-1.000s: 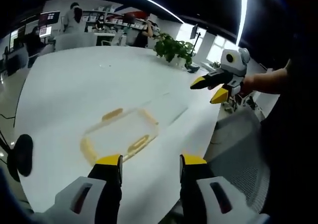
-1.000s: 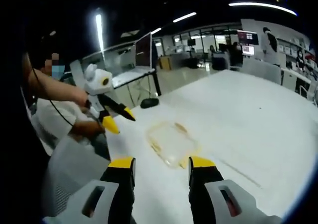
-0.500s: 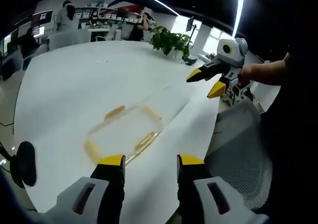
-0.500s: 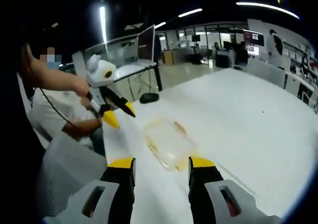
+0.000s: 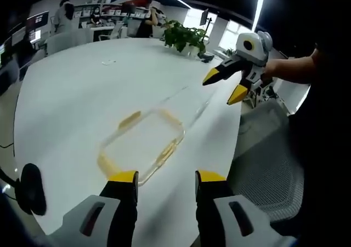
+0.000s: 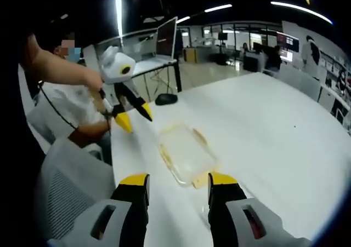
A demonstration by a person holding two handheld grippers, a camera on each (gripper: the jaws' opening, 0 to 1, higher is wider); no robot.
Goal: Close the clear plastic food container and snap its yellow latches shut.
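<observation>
Left gripper [image 5: 163, 177] jaws spread wide, released, holding nothing, tips above the white table [image 5: 77, 88] just short of the clear food container [image 5: 143, 144]. Right gripper [image 6: 178, 179] jaws also parted and empty, tips hovering near the container's [image 6: 186, 153] near end, not touching as far as can be told. In the left gripper view the right gripper [image 5: 226, 82] comes in from the right, held in a hand [image 5: 274, 72], its 2 yellow tips apart, up off the table and well apart from the container. In the right gripper view the left gripper [image 6: 131, 111] hangs at left, jaws apart. Container lies flat near the table's edge, lid on, long axis running diagonally away from the left gripper, yellow latches [image 5: 128, 120] along its sides and ends; whether they are snapped cannot be told. Potted plant [image 5: 184, 38] at the far table edge.
</observation>
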